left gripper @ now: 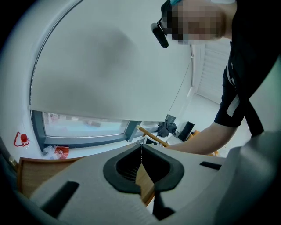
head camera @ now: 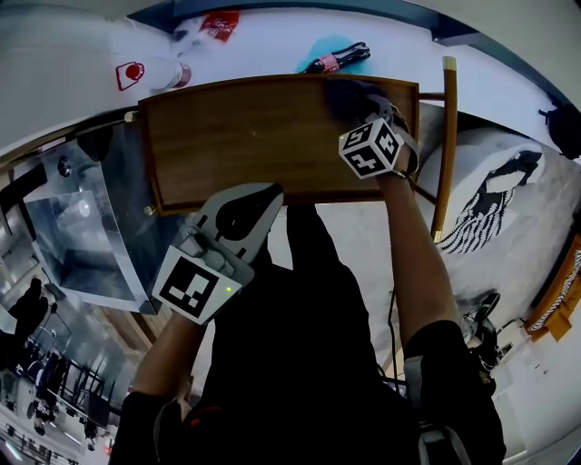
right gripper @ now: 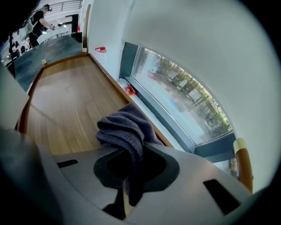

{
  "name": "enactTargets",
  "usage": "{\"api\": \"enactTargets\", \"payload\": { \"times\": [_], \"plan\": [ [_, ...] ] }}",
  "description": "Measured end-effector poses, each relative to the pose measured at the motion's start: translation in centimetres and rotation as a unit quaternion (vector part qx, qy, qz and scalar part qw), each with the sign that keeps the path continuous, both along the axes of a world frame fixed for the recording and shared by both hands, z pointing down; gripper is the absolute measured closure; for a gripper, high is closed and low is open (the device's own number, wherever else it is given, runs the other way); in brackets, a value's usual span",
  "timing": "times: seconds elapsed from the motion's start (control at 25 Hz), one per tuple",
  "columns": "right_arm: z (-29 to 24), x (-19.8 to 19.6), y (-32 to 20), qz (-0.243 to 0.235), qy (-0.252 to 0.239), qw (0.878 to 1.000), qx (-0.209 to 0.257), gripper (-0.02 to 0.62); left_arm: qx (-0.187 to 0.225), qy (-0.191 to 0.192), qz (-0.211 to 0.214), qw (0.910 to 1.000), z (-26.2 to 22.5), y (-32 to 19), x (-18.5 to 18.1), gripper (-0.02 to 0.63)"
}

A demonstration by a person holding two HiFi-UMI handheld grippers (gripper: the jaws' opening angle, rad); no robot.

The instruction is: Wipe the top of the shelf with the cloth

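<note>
The shelf top [head camera: 254,136] is a brown wooden board with a raised rim, seen below me in the head view. A dark grey cloth [head camera: 356,94] lies bunched at its far right corner, and my right gripper [head camera: 368,113] is shut on it. In the right gripper view the cloth [right gripper: 125,127] hangs from between the jaws of the right gripper [right gripper: 131,151] and rests on the shelf top [right gripper: 66,105]. My left gripper [head camera: 257,198] hovers at the shelf's front edge, shut and empty. In its own view the left gripper [left gripper: 141,148] has its jaws meeting above the shelf [left gripper: 30,176].
Behind the shelf runs a white window sill [head camera: 272,41] with a red wrapper [head camera: 221,24], a bottle [head camera: 168,73] and a black cable on a blue item [head camera: 338,58]. A wooden pole [head camera: 446,145] stands at the right, a metal cabinet [head camera: 77,227] at the left.
</note>
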State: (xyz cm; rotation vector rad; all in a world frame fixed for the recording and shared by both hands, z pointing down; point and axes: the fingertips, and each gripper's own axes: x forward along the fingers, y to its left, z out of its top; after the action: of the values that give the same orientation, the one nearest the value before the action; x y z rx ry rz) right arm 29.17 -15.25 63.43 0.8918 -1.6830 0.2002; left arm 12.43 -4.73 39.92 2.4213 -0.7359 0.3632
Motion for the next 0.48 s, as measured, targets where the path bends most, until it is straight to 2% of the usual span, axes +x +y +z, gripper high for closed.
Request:
{"api": "enactTargets", "payload": {
  "times": [0.48],
  "plan": [
    [-0.1, 4.3, 0.4, 0.034, 0.023, 0.999, -0.004, 0.555, 0.003, 0.004, 0.007, 1.0, -0.3, -0.1, 1.1, 0.583]
  ]
}}
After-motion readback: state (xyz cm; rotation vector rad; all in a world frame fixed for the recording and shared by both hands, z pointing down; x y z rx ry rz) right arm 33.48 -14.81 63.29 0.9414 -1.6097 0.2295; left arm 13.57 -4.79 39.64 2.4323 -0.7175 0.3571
